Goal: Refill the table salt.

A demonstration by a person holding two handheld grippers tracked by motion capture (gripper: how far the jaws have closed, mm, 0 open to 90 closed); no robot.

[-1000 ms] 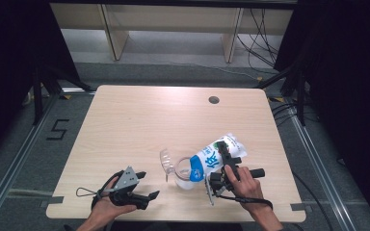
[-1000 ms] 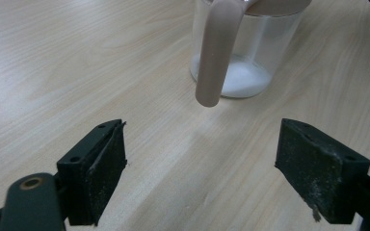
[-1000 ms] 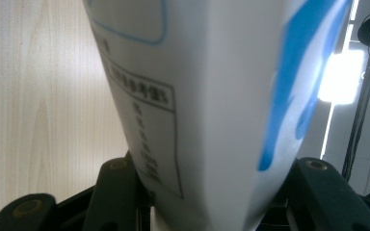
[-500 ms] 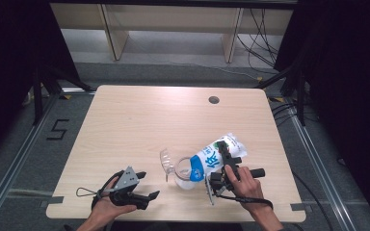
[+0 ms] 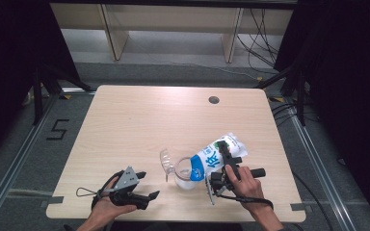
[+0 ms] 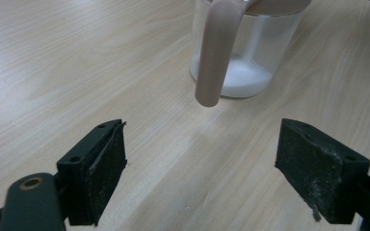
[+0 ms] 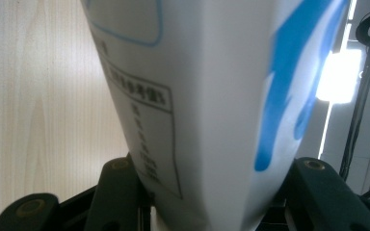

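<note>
Between the right gripper's jaws: a white and blue bag, clamped and tipped.
Pressed on both sides by the black pads, mouth end lowered over the clear cup just left of that gripper, white powder at its bottom. Farther left, left gripper resting by the table edge, jaws wide apart, nothing between, cup handle just ahead.

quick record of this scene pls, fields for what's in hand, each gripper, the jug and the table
work: white powder pouring from pouch into jug
right gripper: shut on tilted blue and white pouch
left gripper: open, holding nothing, apart from the jug
jug: clear plastic, upright, handle toward left gripper, white powder at bottom
table: light wood
</note>
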